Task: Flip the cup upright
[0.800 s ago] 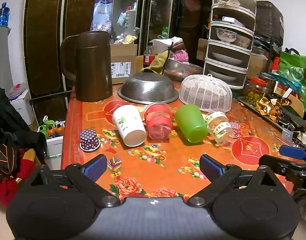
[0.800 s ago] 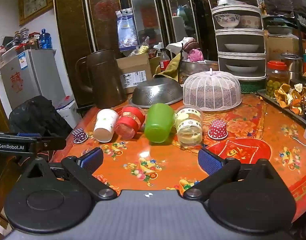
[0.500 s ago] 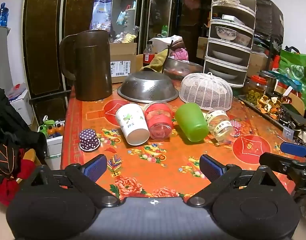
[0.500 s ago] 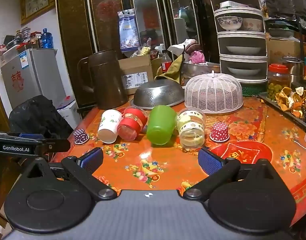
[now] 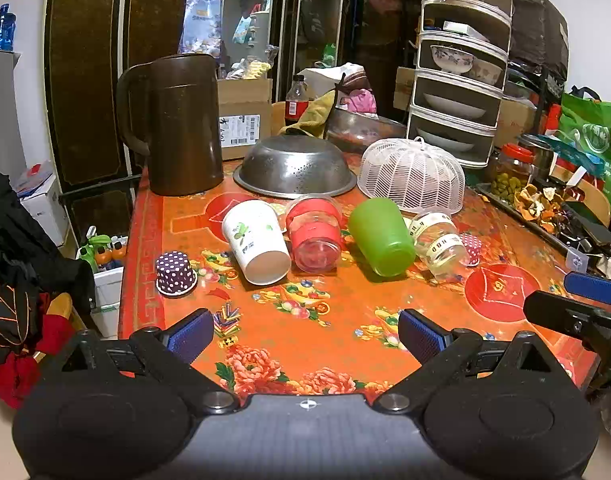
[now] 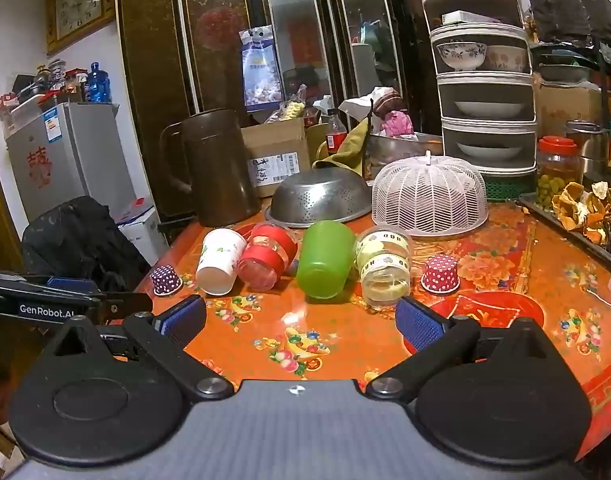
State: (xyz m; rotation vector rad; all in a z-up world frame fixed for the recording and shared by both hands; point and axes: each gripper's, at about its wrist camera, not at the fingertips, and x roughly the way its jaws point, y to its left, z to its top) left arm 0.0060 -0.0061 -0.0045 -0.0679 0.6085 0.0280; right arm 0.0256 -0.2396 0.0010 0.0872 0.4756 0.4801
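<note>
Several cups lie on their sides in a row on the orange floral table (image 5: 329, 320): a white paper cup (image 5: 255, 246) (image 6: 219, 260), a red-banded clear cup (image 5: 315, 232) (image 6: 267, 256), a green plastic cup (image 5: 381, 236) (image 6: 325, 258) and a clear cup with printed bands (image 5: 439, 244) (image 6: 385, 266). My left gripper (image 5: 305, 334) is open and empty, short of the row. My right gripper (image 6: 301, 322) is open and empty, close in front of the green cup.
A purple dotted cupcake liner (image 5: 175, 274) and a red dotted one (image 6: 439, 274) stand mouth down at either end of the row. Behind the row are a brown pitcher (image 5: 177, 124), an upturned steel colander (image 5: 295, 168), a white mesh cover (image 5: 413, 176) and a dish rack (image 5: 459, 92).
Both grippers have moved forward toward the row of cups, which now looks larger and nearer. Both stay open. The cups have not moved.
</note>
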